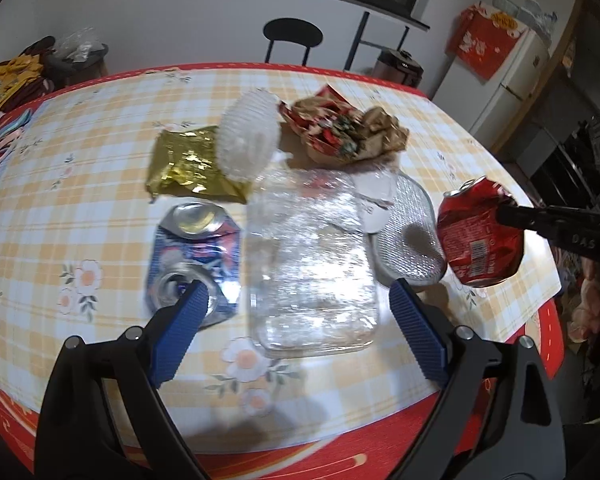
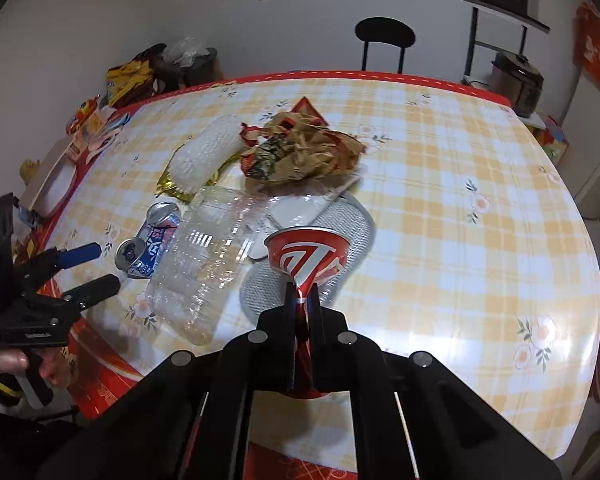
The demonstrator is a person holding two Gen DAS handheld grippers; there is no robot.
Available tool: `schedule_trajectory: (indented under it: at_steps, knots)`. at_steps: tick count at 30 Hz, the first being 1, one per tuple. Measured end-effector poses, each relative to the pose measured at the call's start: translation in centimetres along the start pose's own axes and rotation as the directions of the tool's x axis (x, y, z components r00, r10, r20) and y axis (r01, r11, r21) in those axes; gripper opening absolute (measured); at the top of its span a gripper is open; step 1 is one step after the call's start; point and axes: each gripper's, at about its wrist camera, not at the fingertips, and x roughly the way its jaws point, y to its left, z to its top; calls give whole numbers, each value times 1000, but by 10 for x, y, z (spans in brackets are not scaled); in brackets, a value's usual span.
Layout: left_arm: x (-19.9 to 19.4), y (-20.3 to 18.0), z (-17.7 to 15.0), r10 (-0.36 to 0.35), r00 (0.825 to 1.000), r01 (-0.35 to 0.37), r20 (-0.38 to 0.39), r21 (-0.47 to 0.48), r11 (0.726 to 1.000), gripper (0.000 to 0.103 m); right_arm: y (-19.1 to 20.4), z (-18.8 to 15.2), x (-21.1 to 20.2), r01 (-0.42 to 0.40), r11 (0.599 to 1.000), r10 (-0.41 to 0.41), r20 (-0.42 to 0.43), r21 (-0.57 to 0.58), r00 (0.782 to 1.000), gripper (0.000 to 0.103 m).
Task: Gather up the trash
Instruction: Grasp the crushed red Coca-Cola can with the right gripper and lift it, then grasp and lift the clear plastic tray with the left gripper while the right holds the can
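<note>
My right gripper (image 2: 302, 296) is shut on a crushed red can (image 2: 308, 256) and holds it above the table; the can also shows in the left wrist view (image 1: 478, 236). My left gripper (image 1: 298, 292) is open and empty, its fingers either side of a clear plastic container (image 1: 312, 264), which also shows in the right wrist view (image 2: 198, 264). A crushed blue can (image 1: 196, 256) lies left of it. A gold wrapper (image 1: 184, 168), a white foam net (image 1: 248, 140) and crumpled red and brown paper (image 1: 348, 128) lie farther back.
A silver mesh tray (image 1: 412, 232) with white paper (image 1: 374, 200) lies right of the container. The checked tablecloth (image 1: 80, 160) has a red border. A black chair (image 1: 292, 36) stands behind the table. Clutter sits at the far left (image 1: 16, 80).
</note>
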Motion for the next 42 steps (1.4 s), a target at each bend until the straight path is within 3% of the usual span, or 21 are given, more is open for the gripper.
schedule_trajectory:
  at_steps: [6,10,15,18,25,28,33,39,42]
  knots:
    - [25,-33,-3,66,997,-64,-35,52,997,87,-38,-16,-10,11,998,-11,-1,55,1000,7]
    - [46,-57,-7,163,986,-156,-46,120,980,87,-65,-25,-14,3,996,-2,-1,91,1000,7]
    - [76,-87,-13,336,941,-321,-24,239,916,83,-90,-33,-14,-11,993,11,-4,118,1000,7]
    - [91,-93,-12,387,922,-367,-27,259,893,82,-102,-36,-14,-15,991,16,-8,131,1000,7]
    - [115,-101,-15,524,851,-499,12,324,804,85,-122,-39,-15,-15,988,17,-13,155,1000,7]
    - [118,-104,-14,544,838,-520,28,342,783,85,-124,-38,-16,-12,988,15,-15,155,1000,7]
    - [118,-104,-12,525,851,-497,13,343,797,74,-123,-37,-17,-12,989,14,-14,147,1000,7]
    - [115,-98,-13,532,847,-501,2,340,796,66,-117,-38,-20,-18,990,20,-9,140,1000,7]
    - [106,-97,-14,509,861,-483,13,338,808,57,-114,-39,-22,-20,990,21,-8,137,1000,7]
